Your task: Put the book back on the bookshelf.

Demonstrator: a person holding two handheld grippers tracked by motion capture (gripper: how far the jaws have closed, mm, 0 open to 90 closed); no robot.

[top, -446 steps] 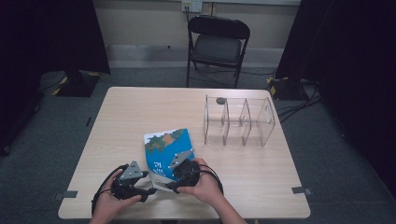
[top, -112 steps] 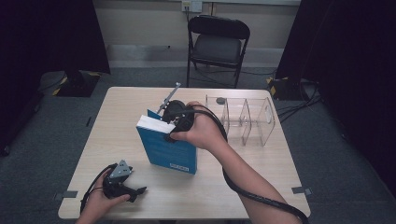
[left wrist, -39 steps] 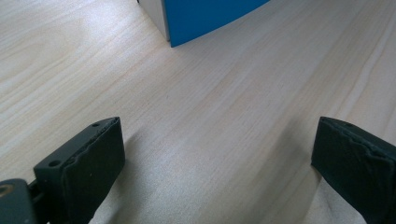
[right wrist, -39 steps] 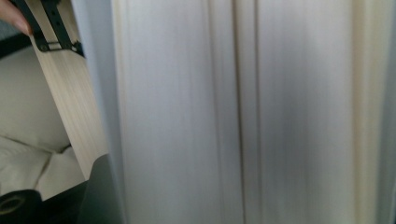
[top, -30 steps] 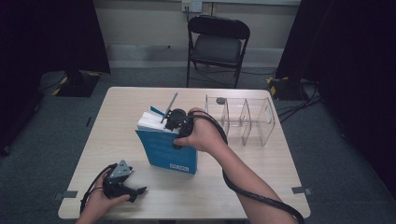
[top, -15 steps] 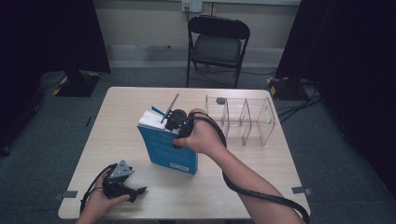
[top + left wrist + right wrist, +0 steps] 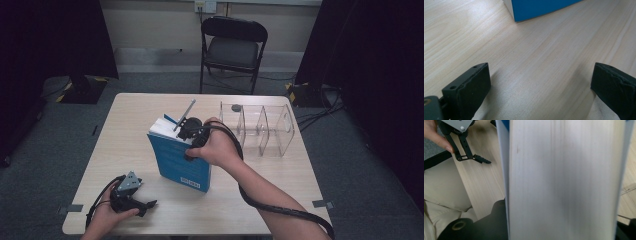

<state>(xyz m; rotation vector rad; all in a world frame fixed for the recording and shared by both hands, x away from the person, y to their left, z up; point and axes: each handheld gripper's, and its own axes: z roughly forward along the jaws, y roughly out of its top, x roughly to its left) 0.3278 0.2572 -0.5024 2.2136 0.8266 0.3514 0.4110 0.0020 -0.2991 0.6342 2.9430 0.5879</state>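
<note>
Near the middle of the surface (image 7: 125, 115), the right hand-held gripper (image 7: 186, 131) clamps the top edge of an upright blue book (image 7: 180, 161). At the near-left corner rests the left hand-held gripper (image 7: 142, 205), jaws spread wide.

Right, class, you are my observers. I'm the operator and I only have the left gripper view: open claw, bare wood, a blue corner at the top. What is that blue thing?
Observer: A blue book. The high view shows it standing on end on the table.
Operator: Is anything holding it up?
Observer: Yes, the right claw grips its top. In the right gripper view the white page edges sit between the jaws.
Operator: What lies beyond the book?
Observer: A clear divided organiser stands to the book's right, toward the far edge.
</note>
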